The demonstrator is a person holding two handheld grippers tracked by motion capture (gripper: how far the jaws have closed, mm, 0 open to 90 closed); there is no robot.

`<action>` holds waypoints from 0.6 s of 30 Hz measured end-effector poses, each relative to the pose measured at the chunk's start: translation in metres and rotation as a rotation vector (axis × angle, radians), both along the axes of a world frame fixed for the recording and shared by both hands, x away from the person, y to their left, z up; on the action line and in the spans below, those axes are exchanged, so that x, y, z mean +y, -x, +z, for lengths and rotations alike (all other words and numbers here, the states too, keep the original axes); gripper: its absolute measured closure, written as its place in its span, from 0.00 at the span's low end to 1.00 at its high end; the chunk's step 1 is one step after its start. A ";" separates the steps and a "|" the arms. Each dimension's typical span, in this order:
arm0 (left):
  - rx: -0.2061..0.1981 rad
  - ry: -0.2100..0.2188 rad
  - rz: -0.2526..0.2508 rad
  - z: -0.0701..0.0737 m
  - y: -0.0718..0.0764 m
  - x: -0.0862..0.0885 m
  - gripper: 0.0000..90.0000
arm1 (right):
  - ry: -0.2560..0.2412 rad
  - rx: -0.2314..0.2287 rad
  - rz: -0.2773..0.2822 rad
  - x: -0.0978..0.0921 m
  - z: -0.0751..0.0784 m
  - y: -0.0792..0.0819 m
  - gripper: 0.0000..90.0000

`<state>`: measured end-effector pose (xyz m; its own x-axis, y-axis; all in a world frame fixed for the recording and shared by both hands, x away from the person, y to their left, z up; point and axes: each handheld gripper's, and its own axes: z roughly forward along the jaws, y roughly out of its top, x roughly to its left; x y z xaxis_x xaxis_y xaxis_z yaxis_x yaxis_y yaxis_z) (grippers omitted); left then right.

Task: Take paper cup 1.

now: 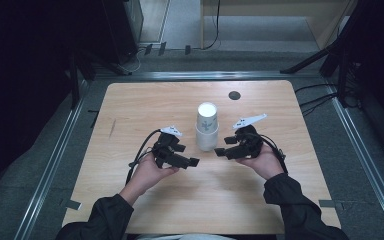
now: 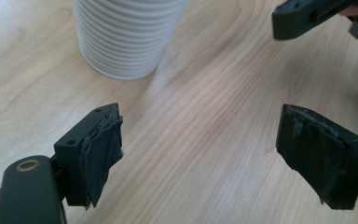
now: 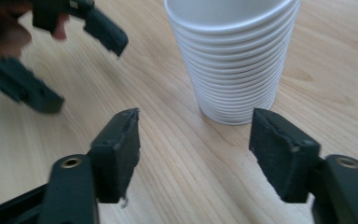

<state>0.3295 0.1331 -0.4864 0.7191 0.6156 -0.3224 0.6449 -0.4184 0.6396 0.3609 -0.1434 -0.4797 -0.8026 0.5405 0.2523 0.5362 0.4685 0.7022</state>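
Observation:
A white stack of paper cups (image 1: 207, 127) with ribbed sides stands upright near the middle of the wooden table (image 1: 130, 110). My left gripper (image 1: 186, 154) sits low to the left of the stack, open and empty, pointing right. Opposite it, my right gripper (image 1: 224, 146) is open and empty just right of the stack's base. In the left gripper view the cups (image 2: 126, 37) stand ahead and left of the open gripper (image 2: 200, 149). The right gripper view has the cups (image 3: 233, 56) just beyond the open gripper (image 3: 193, 149), and the left gripper (image 3: 70, 63) farther off.
A small black round grommet (image 1: 234, 95) is set in the table behind the cups. Metal rails (image 1: 55, 160) run along the floor beside the table. Dark stands and cables (image 1: 325, 95) lie off the right and back edges.

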 end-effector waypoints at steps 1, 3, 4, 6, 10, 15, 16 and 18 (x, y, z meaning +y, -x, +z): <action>-0.015 -0.009 -0.001 0.002 0.001 0.001 0.16 | 0.007 -0.019 0.010 0.000 0.000 0.001 0.43; -0.052 -0.038 -0.011 0.006 0.002 0.002 0.16 | 0.016 -0.043 0.005 -0.001 0.000 0.005 0.46; -0.071 -0.049 -0.014 0.008 0.004 0.004 0.16 | 0.011 -0.047 0.009 -0.003 -0.001 0.005 0.47; -0.086 -0.059 -0.018 0.010 0.005 0.006 0.16 | 0.005 -0.041 0.019 -0.006 -0.002 0.006 0.47; -0.098 -0.070 -0.027 0.012 0.006 0.009 0.16 | 0.042 -0.060 0.031 -0.011 0.000 0.006 0.48; -0.086 -0.069 -0.032 0.009 0.005 0.009 0.16 | 0.051 -0.098 0.027 -0.012 0.004 0.007 0.44; -0.088 -0.068 -0.032 0.008 0.005 0.009 0.16 | 0.048 -0.114 0.015 -0.013 0.005 0.008 0.42; -0.081 -0.042 -0.037 0.008 0.003 0.008 0.16 | 0.056 -0.115 0.000 -0.013 0.006 0.007 0.40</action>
<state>0.3262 0.1411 -0.4783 0.7645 0.5996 -0.2364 0.5751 -0.4690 0.6703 0.3536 -0.1560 -0.4732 -0.8243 0.5515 0.1281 0.4539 0.5083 0.7318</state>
